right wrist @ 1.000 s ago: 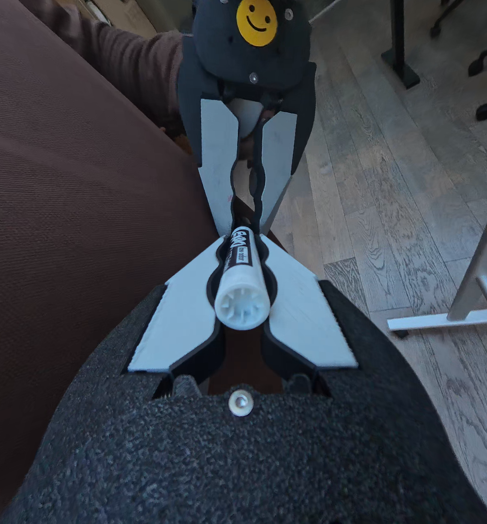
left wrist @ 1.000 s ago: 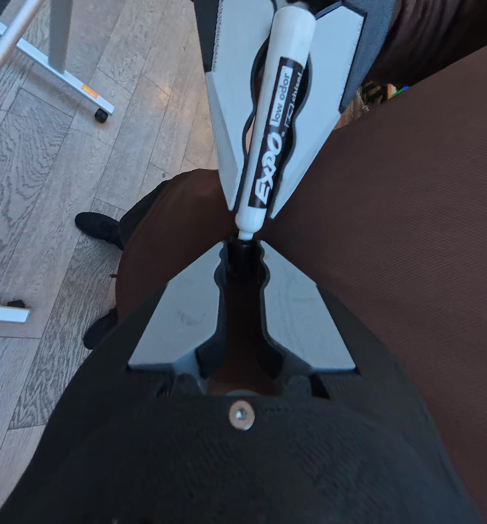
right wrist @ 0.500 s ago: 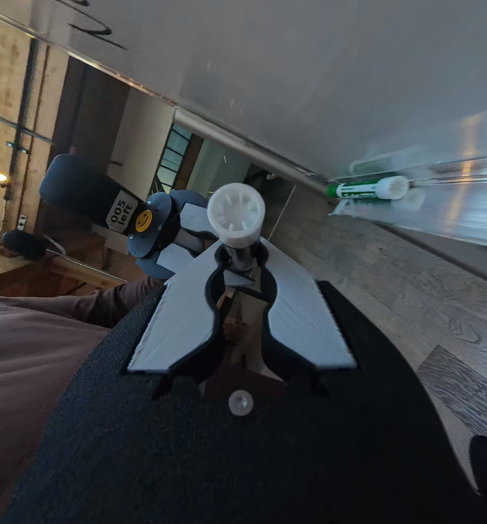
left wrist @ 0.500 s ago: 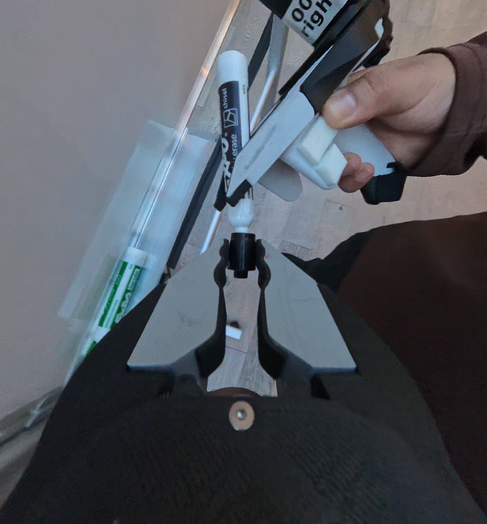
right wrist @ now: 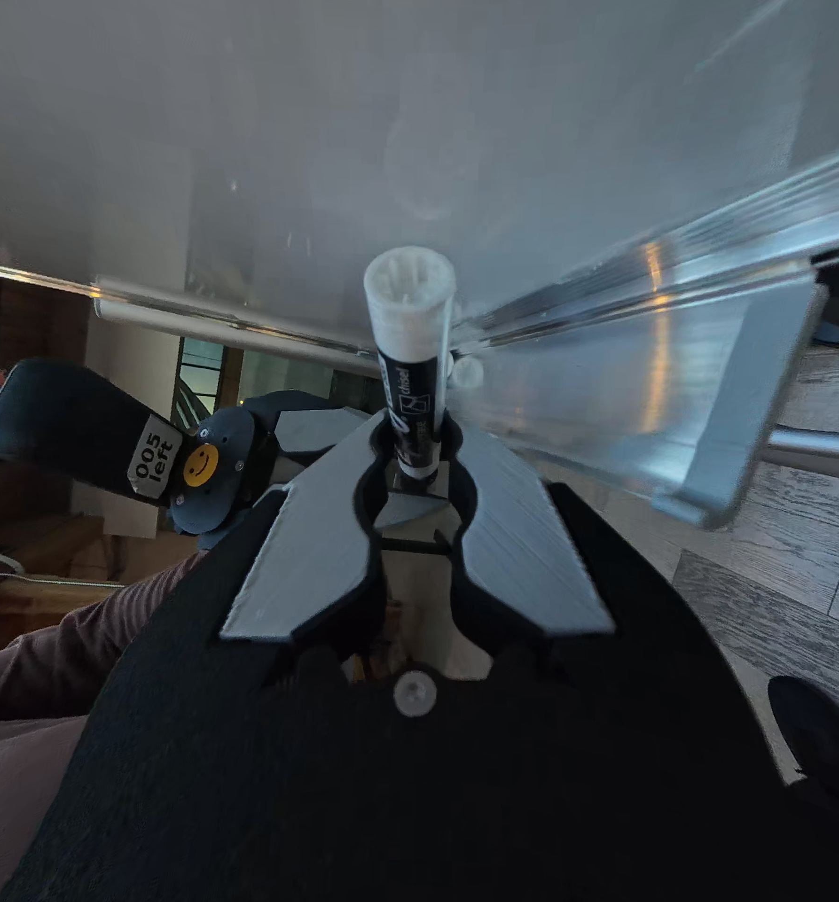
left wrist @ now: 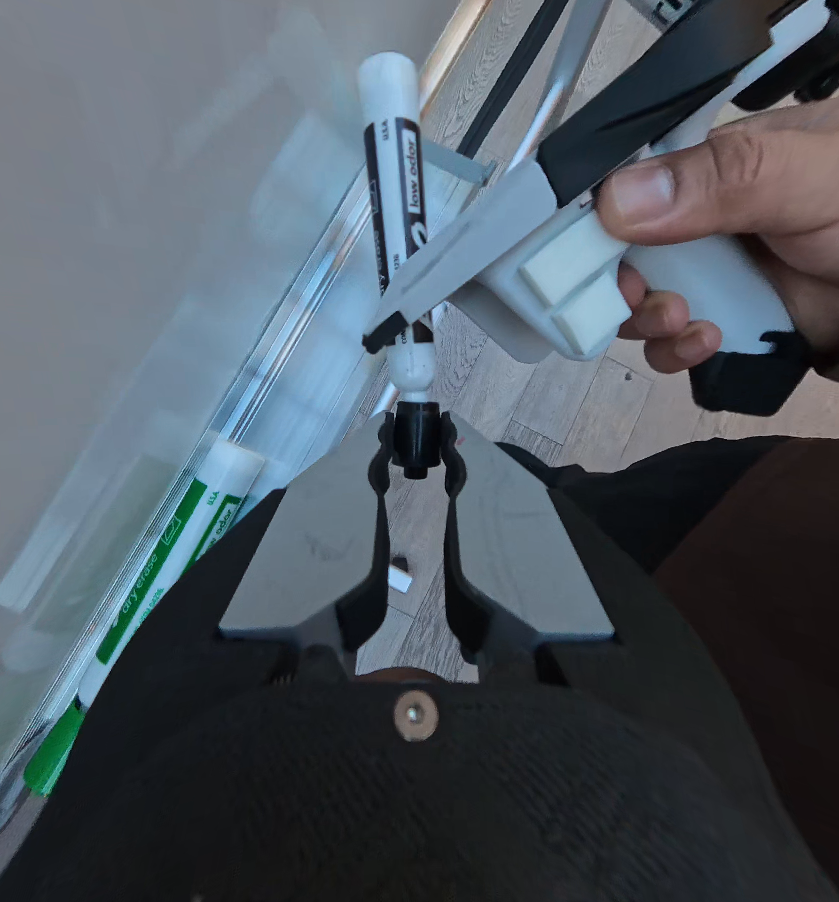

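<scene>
A black cap (left wrist: 415, 437) is pinched by the left claw (left wrist: 416, 439); the light, stiff, slippery marker (left wrist: 395, 195) is clamped mid-barrel by the right claw (right wrist: 415, 439).

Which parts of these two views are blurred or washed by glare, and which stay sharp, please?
Left wrist view: the black cap in the left gripper is sharp; the whiteboard tray is motion-smeared, the green marker slightly soft. Right wrist view: dim overall; the black marker in the right gripper is a little blurred; warm glare streaks the smeared tray.
</scene>
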Available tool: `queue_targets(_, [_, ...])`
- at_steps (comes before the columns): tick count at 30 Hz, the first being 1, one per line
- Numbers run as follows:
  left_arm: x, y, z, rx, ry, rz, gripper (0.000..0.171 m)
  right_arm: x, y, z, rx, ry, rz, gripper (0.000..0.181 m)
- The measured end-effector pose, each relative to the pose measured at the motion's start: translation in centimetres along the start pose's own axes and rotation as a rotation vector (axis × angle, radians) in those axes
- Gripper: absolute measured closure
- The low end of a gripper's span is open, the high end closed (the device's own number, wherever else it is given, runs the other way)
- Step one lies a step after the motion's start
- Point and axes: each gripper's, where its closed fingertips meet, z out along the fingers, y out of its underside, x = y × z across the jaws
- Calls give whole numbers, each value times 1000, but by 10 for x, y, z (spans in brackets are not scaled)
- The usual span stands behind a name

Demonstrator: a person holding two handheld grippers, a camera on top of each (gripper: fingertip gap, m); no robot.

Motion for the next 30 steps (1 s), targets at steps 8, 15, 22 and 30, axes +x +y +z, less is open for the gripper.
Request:
queue_targets(8, [48, -26, -60, 221, 325, -146, 156, -76, 27, -26, -67, -245, -134, 165])
queue_targets(15, [110, -22, -158, 372, 679, -160, 156, -171, 95, -39, -197, -411, -543, 165])
queue_targets(22, [140, 5, -207, 418, 828, -248, 158, -194, 158, -31, -424, -427, -740, 163])
queue_targets(30, [157, 54, -215, 241, 765, -129, 158, -186, 209, -19, -735, -322, -912, 163])
